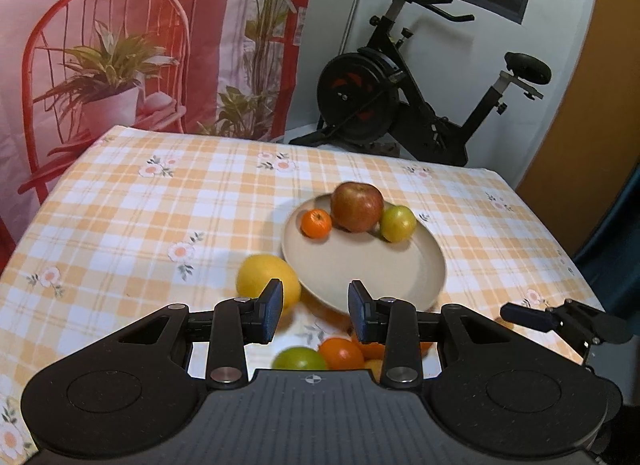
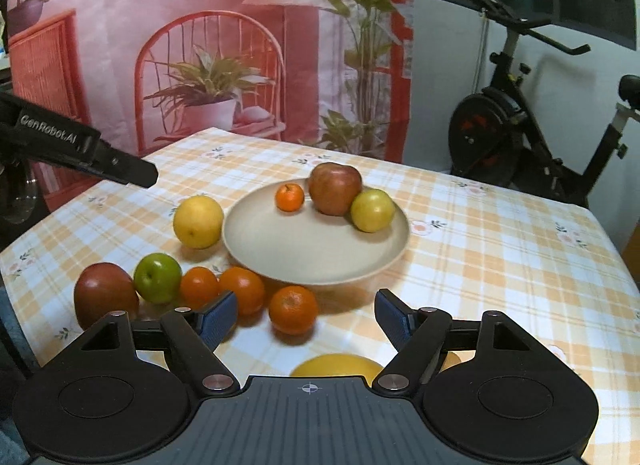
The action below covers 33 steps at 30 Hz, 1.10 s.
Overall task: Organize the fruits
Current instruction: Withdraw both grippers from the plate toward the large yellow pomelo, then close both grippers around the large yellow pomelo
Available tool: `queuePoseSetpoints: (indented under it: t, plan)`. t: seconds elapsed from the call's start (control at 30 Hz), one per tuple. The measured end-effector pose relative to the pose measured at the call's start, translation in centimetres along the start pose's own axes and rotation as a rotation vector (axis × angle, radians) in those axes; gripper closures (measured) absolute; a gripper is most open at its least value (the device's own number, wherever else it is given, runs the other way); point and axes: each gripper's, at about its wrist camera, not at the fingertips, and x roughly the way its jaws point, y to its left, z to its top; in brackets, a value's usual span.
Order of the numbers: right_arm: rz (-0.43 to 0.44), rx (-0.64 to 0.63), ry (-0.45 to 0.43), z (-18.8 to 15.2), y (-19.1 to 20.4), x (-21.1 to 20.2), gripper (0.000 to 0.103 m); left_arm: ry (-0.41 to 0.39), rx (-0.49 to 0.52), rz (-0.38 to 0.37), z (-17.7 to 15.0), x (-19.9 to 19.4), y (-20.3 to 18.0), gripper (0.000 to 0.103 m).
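Black gripper housings fill the foreground of both wrist views, above a table (image 2: 500,233) covered in an orange-and-white checked cloth with small flower prints. Seen from its own camera, the right gripper (image 2: 306,315) hangs with its blue-padded jaws released and well apart, nothing between them but cloth, with one orange (image 2: 293,308) lying just beyond the gap. A yellow fruit (image 2: 336,365) peeks out beneath the gripper, half hidden by its body. To the left of that orange runs a row of loose fruit: two more oranges (image 2: 242,288), a green apple (image 2: 157,277) and a dark red fruit (image 2: 105,293) at the far end, each touching or just beside its neighbour. A large lemon (image 2: 198,221) sits beside the left rim of a beige plate (image 2: 312,253) at mid-table. Three fruits rest at the back of the plate: a small mandarin (image 2: 289,197), a red apple (image 2: 335,189) and a yellow-green apple (image 2: 372,211), the two apples touching. The left gripper (image 1: 316,311) holds its jaws narrow but parted, gripping nothing, aimed at the plate's near rim. A printed backdrop of a red chair and potted plants hangs behind the table, with an exercise bike (image 1: 420,97) to the right.
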Motion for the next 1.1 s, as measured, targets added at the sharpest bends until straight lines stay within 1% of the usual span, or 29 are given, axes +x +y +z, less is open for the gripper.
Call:
queuePoseSetpoints:
  t: [0.13, 0.47, 0.7, 0.9, 1.1]
  plan:
    - [-0.007, -0.015, 0.02, -0.7, -0.2, -0.2, 0.03, 0.006, 0.007, -0.01, -0.7, 0.3, -0.8, 0.065]
    - [-0.029, -0.032, 0.064, -2.7, -0.9, -0.9, 0.028, 0.036, -0.012, -0.039, -2.0, 1.5, -2.1, 0.065]
    - [0.007, -0.092, 0.086, -3.2, -1.2, -1.2, 0.028, 0.071, -0.015, -0.065, -2.4, 2.5, -3.2, 0.065]
    - [0.03, -0.154, 0.131, -4.0, -1.7, -0.9, 0.029, 0.097, 0.02, -0.112, -2.7, 4.0, -5.2, 0.065]
    - [0.046, -0.184, 0.155, -4.5, -2.6, -0.7, 0.037, 0.132, 0.033, -0.187, -2.8, 5.3, -6.9, 0.065]
